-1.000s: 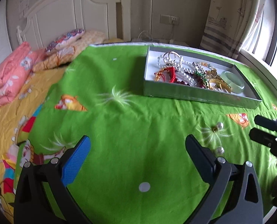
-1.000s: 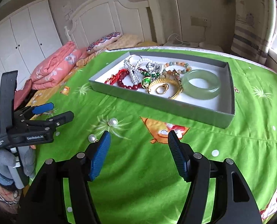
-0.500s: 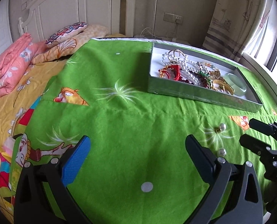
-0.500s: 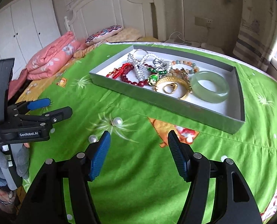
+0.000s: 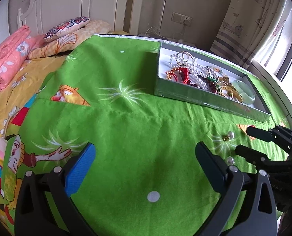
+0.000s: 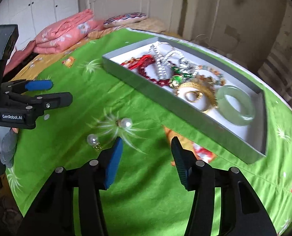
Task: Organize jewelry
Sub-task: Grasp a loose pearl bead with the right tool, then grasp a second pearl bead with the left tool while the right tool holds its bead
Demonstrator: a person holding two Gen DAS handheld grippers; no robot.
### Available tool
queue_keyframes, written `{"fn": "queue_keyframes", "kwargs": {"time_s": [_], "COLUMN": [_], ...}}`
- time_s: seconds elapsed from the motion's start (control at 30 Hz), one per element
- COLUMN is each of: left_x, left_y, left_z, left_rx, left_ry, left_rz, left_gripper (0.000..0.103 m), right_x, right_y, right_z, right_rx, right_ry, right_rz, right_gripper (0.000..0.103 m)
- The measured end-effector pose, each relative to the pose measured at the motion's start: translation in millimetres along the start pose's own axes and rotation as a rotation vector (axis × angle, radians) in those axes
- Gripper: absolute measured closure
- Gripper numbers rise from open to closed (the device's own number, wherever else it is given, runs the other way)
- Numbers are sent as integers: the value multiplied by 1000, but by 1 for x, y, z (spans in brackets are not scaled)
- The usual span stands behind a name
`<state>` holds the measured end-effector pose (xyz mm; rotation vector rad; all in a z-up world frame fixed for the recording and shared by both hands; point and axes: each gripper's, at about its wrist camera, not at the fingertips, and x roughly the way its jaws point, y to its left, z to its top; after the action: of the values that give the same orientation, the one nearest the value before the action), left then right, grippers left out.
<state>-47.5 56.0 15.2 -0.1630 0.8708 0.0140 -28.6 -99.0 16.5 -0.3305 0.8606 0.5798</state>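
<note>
A green cloth (image 6: 146, 206) covers the bed, and a grey tray (image 6: 185, 116) near its far edge keeps the tangled jewelry together. Two pearl earrings (image 6: 126, 122) lie loose on the cloth in front of the tray, probably next to go in. The right gripper (image 6: 146, 153) hovers beside them, its jaws just narrowed but empty. The left gripper (image 5: 145, 157) waits wide open, holding nothing.

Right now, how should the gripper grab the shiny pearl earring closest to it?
Probably best to pinch the nearer pearl earring across its round bead, coming straight down from above with the right gripper. It lies loose on the green cloth, gold hook trailing beside it; the thin hook would likely slip.
</note>
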Motion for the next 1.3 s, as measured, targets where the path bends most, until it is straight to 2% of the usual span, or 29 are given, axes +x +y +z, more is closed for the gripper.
{"fn": "queue_keyframes", "kwargs": {"time_s": [0.3,0.33,0.37,0.53,0.67,0.77,0.83,0.9,0.97,1.07,1.17,1.2,1.3], "left_x": [3,2,2,-1,-9,-8,-5,-1,1,3,4,3,0], "left_y": [-1,-1,-2,-14,-44,-63,-75,-84,-93,-105,-112,-113,-116], "left_z": [0,0,0,-4,-13,-19,-22,-23,-24,-24,-25,-25,-29], "left_rx": [6,7,9,72,223,289,315,322,342,373,395,404,415], "left_ry": [11,11,11,21,18,26,43,68,65,65,55,52,45], "left_rz": [-9,-11,-14,-50,-62,-79,-97,-131,-121,-123,-125,-143,-184], "left_gripper": [3,3,3,3,3,6,21,31,35,48,69,85,88], "right_x": [12,11,11,-2,-26,-41,-48,-54,-58,-62,-63,-65,-67], "right_y": [17,17,17,9,-5,-14,-19,-23,-24,-26,-25,-25,-26], "right_z": [16,16,17,9,-5,-17,-23,-27,-31,-35,-38,-40,-44], "right_rx": [-42,-40,-39,16,76,108,125,138,146,156,158,159,161], "right_ry": [-3,-3,-4,-38,-89,-113,-128,-140,-153,-169,-178,-180,-184], "right_rz": [58,70,69,50,47,43,44,51,56,72,86,87,90], "right_gripper": [67,74,86,87,87,87,87,87,87,87,87,87,87]}}
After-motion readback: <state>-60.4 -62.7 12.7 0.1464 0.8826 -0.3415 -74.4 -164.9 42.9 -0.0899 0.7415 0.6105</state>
